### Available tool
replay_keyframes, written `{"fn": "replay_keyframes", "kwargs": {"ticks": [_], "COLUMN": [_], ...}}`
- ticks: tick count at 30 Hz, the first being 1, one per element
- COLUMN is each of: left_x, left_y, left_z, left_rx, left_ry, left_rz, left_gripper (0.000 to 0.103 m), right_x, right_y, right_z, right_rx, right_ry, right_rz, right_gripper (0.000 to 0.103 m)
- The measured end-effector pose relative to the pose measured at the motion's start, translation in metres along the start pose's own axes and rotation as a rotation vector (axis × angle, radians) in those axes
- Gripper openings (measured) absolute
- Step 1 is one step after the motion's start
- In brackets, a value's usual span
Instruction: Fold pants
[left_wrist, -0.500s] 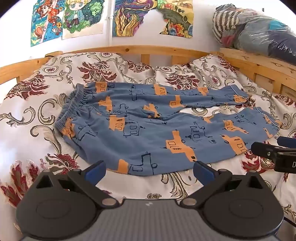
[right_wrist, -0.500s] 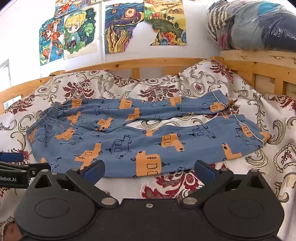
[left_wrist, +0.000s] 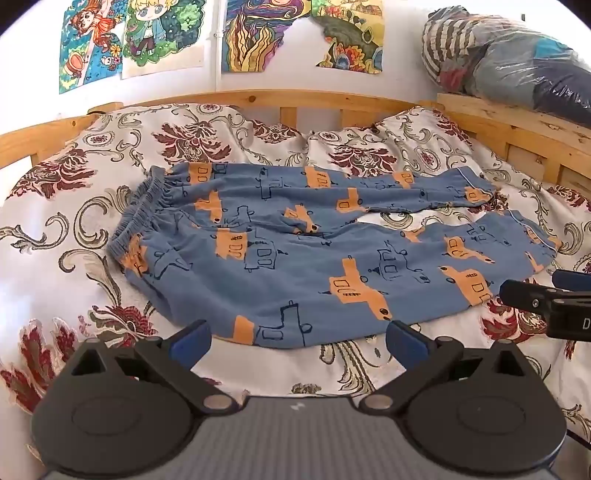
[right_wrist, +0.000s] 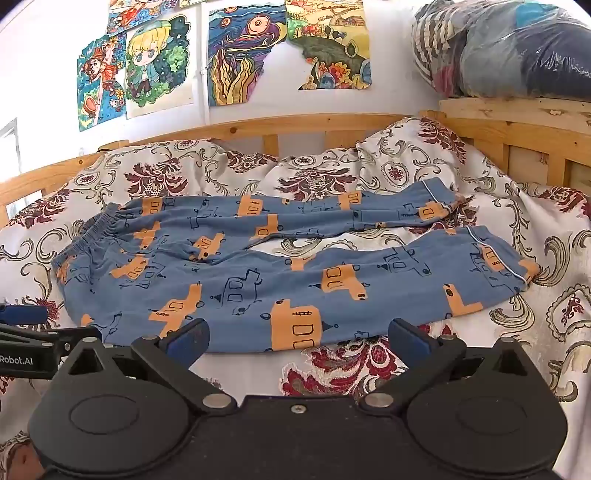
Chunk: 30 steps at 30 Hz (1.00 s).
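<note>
Pants (left_wrist: 295, 254) lie flat mid-frame on the bed (left_wrist: 66, 258), waistband at left, legs parted rightward. Left hand-held gripper (left_wrist: 297, 338) and right hand-held gripper (right_wrist: 297, 338) both spread, empty, at the near hem. Advice: pinch the near leg's edge at two points, lift evenly, lay onto the far leg. Floral bedding is rumpled; drawings (right_wrist: 243, 51) on the wall at upper frame.

In the left wrist view the right claw (left_wrist: 554, 295) is cut off by the right edge; its jaw spacing cannot be determined. In the right wrist view the left claw (right_wrist: 33, 332) is cut off by the left edge. The pants (right_wrist: 288, 280) near hem is partly hidden behind the blue fingertips (right_wrist: 188, 338). Wall posters (right_wrist: 162, 62) are cropped at the top.
</note>
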<state>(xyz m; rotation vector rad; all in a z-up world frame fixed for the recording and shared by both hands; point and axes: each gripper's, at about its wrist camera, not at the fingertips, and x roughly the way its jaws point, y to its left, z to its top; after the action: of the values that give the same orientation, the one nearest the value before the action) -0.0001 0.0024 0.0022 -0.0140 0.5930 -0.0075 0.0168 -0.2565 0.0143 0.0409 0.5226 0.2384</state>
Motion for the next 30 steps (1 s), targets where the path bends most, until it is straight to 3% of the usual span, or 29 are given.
{"fn": "replay_keyframes", "kwargs": {"ticks": [30], "left_x": [0.0036], "left_y": [-0.0011], "left_z": [-0.0028], "left_rx": [-0.001], "left_ry": [0.013], "left_rz": [0.002], "left_gripper": [0.103], "right_x": [-0.0009], "right_y": [-0.0007], "right_z": [0.0023], "right_rx": [-0.002], "right_ry": [0.006], "right_rz": [-0.004], "right_gripper": [0.102]}}
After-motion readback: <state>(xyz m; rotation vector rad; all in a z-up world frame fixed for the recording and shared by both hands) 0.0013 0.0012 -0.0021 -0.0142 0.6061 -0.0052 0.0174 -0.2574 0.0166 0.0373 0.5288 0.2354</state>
